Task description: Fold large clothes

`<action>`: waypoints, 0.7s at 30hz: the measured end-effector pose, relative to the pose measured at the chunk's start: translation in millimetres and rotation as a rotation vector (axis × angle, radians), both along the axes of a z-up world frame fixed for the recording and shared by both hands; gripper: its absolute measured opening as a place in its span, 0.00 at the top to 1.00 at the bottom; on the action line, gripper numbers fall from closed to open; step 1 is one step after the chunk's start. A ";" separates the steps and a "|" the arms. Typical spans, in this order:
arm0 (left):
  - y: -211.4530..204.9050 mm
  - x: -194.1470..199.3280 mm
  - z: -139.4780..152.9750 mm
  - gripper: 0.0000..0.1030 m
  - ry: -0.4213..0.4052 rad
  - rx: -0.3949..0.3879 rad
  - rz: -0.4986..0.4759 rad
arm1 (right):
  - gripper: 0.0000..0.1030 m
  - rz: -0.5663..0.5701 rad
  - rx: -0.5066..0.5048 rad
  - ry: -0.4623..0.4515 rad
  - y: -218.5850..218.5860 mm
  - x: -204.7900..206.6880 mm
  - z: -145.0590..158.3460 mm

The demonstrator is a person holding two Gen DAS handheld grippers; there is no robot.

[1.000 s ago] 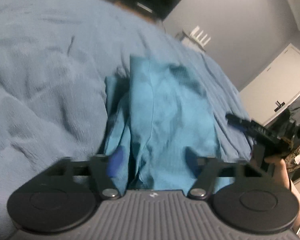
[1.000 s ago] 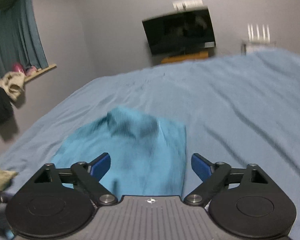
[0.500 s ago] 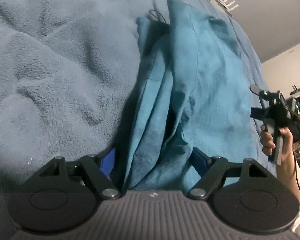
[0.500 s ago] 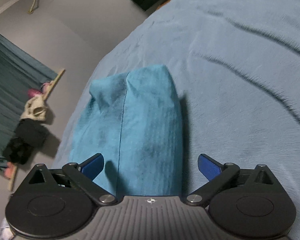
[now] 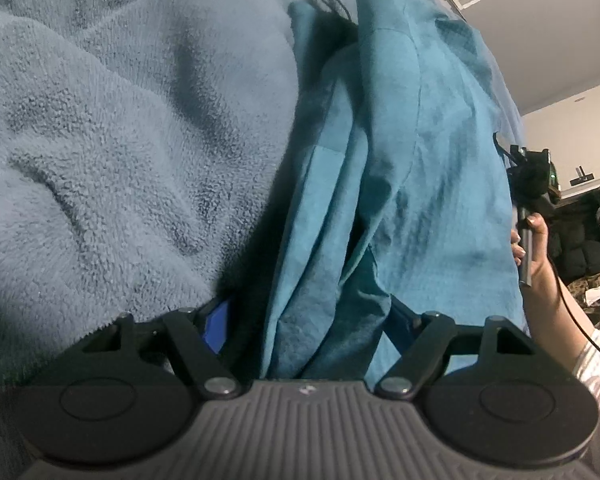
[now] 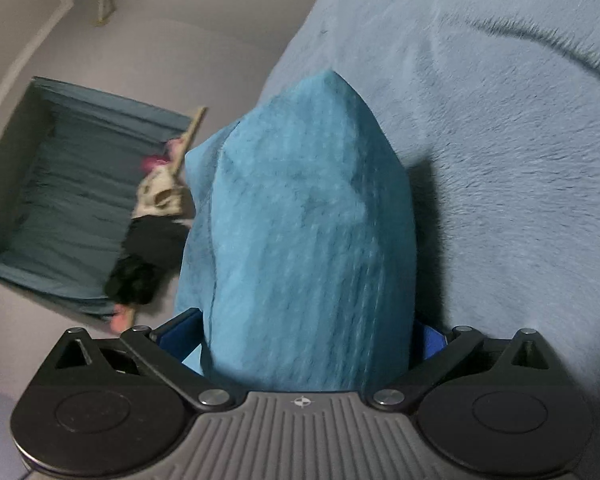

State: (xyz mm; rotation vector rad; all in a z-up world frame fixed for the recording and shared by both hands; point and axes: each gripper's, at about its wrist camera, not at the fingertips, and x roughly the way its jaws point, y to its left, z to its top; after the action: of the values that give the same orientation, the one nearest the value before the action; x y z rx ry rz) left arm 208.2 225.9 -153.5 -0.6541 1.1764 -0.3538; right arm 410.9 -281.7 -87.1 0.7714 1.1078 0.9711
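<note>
A teal garment (image 5: 412,168) lies bunched lengthwise on a bed covered by a pale blue fleece blanket (image 5: 112,136), gathered between two hand-held grippers. In the left wrist view, the blanket fills the frame from nine to eleven o'clock; the garment runs from the six o'clock edge up toward one o'clock in several loose layers. The left gripper (image 5: 304,332) has its jaws spread, blue pads either side of the cloth's near end, which sits between them without visibly being squeezed. At three o'clock, the person's right hand (image 5: 540,256) holds the other tool beside the garment's far edge.

In the right wrist view, a curtained window (image 6: 60,208) and clothes on a rail sit at nine o'clock, blurred. The garment (image 6: 308,240) rises from six o'clock toward twelve as a rounded hump, the blanket (image 6: 500,140) stretching away at two o'clock. The right gripper (image 6: 304,336) also stands wide, fabric filling the gap and covering most of both pads, so contact cannot be confirmed.

The cloth looks soft, light and limp, likely to sag and slide against the fleece; hems or corners would give the surest hold, with all stacked layers pinched together. Which part of the garment each end is, whether sleeves are tucked inside, and how many layers lie underneath cannot be made out. A thin dark cord (image 5: 332,2) near twelve o'clock is unidentifiable.
</note>
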 end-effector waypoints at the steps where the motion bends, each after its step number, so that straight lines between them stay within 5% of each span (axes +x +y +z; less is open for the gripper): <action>1: 0.8 -0.2 -0.8 0.26 0.000 -0.004 -0.002 | 0.00 0.006 0.017 0.003 0.5 3.2 -3.7; 5: 3.6 -0.6 -2.5 0.27 -0.007 -0.017 -0.010 | 0.02 -0.028 0.057 -0.037 0.7 5.7 -7.5; 11: -12.3 6.9 5.6 0.46 -0.058 -0.132 -0.029 | 0.32 -0.062 0.055 -0.222 -10.2 -9.2 20.1; 16: -58.0 39.3 14.2 0.46 -0.092 -0.055 -0.032 | 0.34 -0.089 0.009 -0.346 -26.7 7.1 55.4; 21: -90.4 82.1 39.0 0.49 -0.275 0.013 0.042 | 0.35 -0.140 -0.063 -0.441 -56.8 49.1 110.3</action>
State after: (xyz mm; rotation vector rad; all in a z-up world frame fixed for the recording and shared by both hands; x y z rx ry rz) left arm 290.2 135.5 -114.4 -0.5968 0.9013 -0.3874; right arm 460.0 -338.5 23.2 0.5407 0.6878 0.9267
